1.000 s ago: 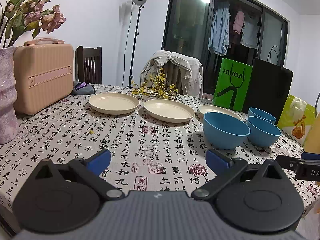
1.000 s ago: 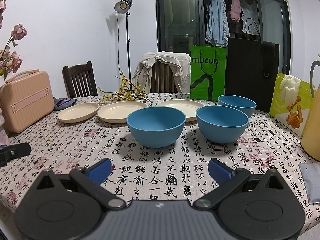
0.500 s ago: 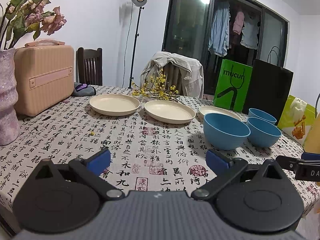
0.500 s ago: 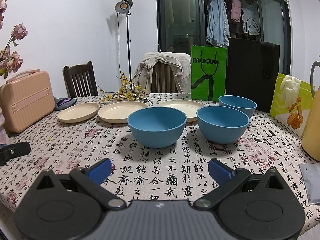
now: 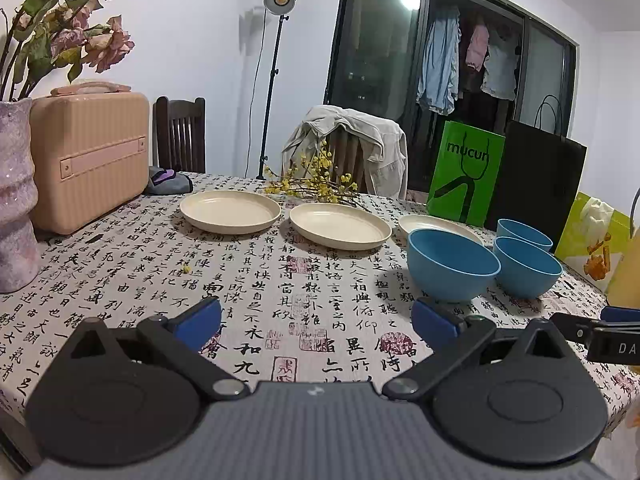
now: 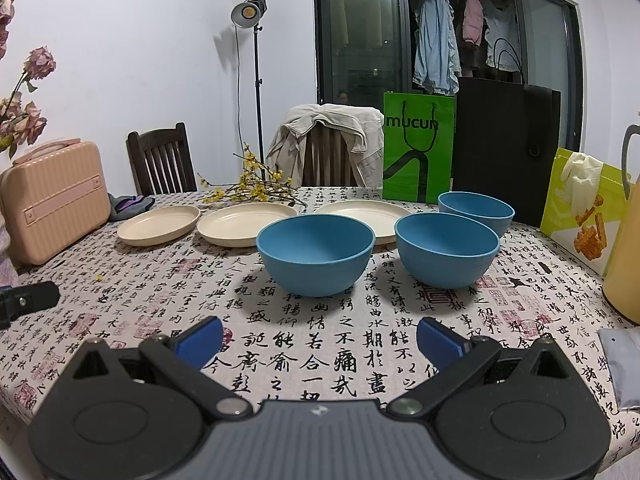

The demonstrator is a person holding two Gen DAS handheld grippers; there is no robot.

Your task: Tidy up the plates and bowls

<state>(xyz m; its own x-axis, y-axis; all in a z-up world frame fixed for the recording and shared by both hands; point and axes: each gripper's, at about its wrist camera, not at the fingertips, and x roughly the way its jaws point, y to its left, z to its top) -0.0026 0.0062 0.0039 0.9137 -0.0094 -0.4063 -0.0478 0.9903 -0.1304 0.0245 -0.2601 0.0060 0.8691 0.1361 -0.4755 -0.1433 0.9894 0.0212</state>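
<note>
Three cream plates lie in a row across the far part of the table: the left plate [image 5: 230, 211], the middle plate [image 5: 340, 225] and the right plate [image 6: 362, 210]. Three blue bowls stand upright in front of them: the near bowl [image 6: 315, 254], the middle bowl [image 6: 446, 249] and the far bowl [image 6: 476, 210]. My left gripper [image 5: 316, 322] is open and empty above the table's near edge. My right gripper [image 6: 318, 338] is open and empty, just short of the near bowl.
A pink case [image 5: 90, 160] and a vase [image 5: 16, 200] stand at the left. Yellow flower twigs [image 5: 316, 184] lie behind the plates. Green [image 6: 418, 146] and black [image 6: 504, 148] bags stand at the back, a snack bag [image 6: 580, 208] and a yellow jug [image 6: 626, 256] at the right.
Both grippers have risen and tilted very slightly, so the view has shifted a little. The plates and bowls have not moved.
</note>
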